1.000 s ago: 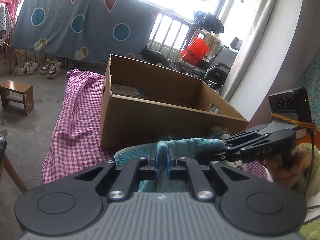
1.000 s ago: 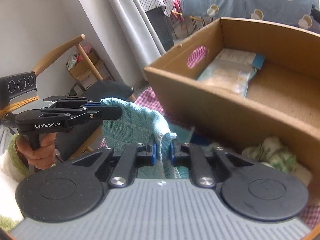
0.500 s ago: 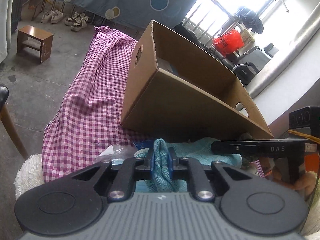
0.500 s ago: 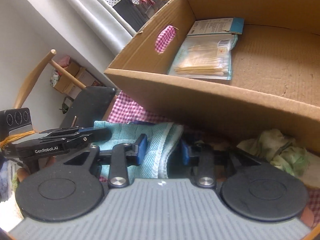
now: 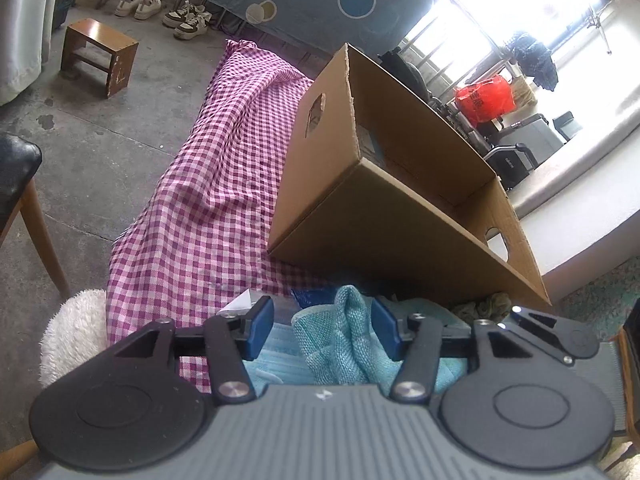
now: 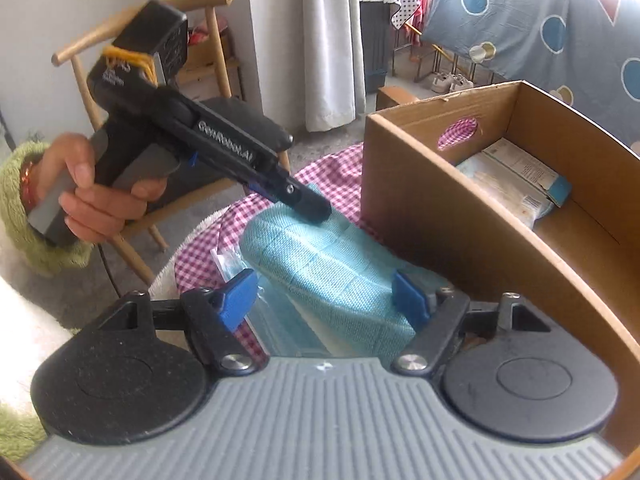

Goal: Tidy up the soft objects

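Right in front of the cardboard box (image 6: 460, 216), the teal cloth (image 6: 332, 276) is lying folded on the checked tablecloth (image 5: 208, 200), on top of a clear packet of pale blue masks (image 5: 276, 348). Both tools have just been opening up: the left gripper (image 5: 322, 326) has its blue pads spread with a bunched ridge of cloth standing loose between them, not pinched, and the right gripper (image 6: 326, 294) is spread the same way over the other end of the cloth, pads clear of it on both sides.

So this looks like the let-go after a fold. To do it cleanly, the person would probably want to back both tools straight off without snagging the weave, or the fold springs open. That raised ridge at the left end looks like it could use a pat flat before the cloth goes anywhere, likely into the box.

Views differ a fair bit. Only the right wrist view shows inside the box, where a flat packet (image 6: 516, 176) sits against the far wall, plus the person's hand (image 6: 100, 196) on the left tool's grip. The left wrist view hides the box's contents but shows a greenish rag (image 5: 486, 304) tucked against the near wall.
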`<state>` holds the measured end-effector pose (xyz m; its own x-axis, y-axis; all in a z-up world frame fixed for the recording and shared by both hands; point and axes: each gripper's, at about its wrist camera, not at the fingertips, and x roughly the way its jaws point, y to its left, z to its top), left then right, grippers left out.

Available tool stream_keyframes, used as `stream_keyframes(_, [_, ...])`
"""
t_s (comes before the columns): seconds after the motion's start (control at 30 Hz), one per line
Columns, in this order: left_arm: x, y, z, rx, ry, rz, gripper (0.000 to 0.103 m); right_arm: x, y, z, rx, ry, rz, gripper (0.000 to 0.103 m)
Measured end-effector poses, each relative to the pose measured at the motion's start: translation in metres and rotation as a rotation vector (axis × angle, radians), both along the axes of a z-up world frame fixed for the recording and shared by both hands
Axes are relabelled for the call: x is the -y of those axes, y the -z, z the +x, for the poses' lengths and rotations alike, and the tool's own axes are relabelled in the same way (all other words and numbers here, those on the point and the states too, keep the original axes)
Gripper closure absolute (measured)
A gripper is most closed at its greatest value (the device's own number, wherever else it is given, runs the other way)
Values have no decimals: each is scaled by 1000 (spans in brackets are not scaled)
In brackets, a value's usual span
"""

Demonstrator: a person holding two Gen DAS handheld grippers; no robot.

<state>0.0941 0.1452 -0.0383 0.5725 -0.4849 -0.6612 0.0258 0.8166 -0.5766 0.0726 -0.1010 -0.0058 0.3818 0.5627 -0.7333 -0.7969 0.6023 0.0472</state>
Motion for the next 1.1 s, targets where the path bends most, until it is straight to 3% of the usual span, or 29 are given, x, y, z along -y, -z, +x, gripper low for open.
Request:
stream_keyframes(0.07, [-8, -5, -10, 5, -12, -29, 42, -7, 7, 6, -30, 8, -25, 51])
stream_keyframes(0.2, [-21, -13, -32, 13, -37, -99, 39, -3, 11, 20, -118, 58, 32, 63])
stream_keyframes(0.37, [-17, -10, -43, 16, 16, -251, 35, 18, 20, 45, -327, 174, 184, 64])
stream_keyframes(0.47, [2, 0, -37, -18, 37, -251, 35, 35, 28, 58, -461, 244, 288, 64])
stream_keyframes(0.57, [16, 9, -24, -48, 26, -248, 35, 44, 35, 63, -526, 278, 348, 64])
stream_keyframes(0.77, [21, 12, -5, -69, -35, -247, 39, 50, 41, 59, -522, 294, 387, 64])
stream_keyframes(0.87, [23, 11, 2, -81, -61, -219, 56, 48, 40, 56, -484, 286, 384, 64])
stream_keyframes(0.93, [25, 12, 5, -93, -68, -189, 73, 47, 38, 50, -447, 275, 373, 63])
stream_keyframes(1.03, [28, 16, 8, -110, -63, -151, 85, 43, 32, 39, -380, 261, 341, 61])
stream_keyframes(1.1, [26, 17, 7, -111, -61, -145, 88, 45, 25, 34, -365, 258, 339, 52])
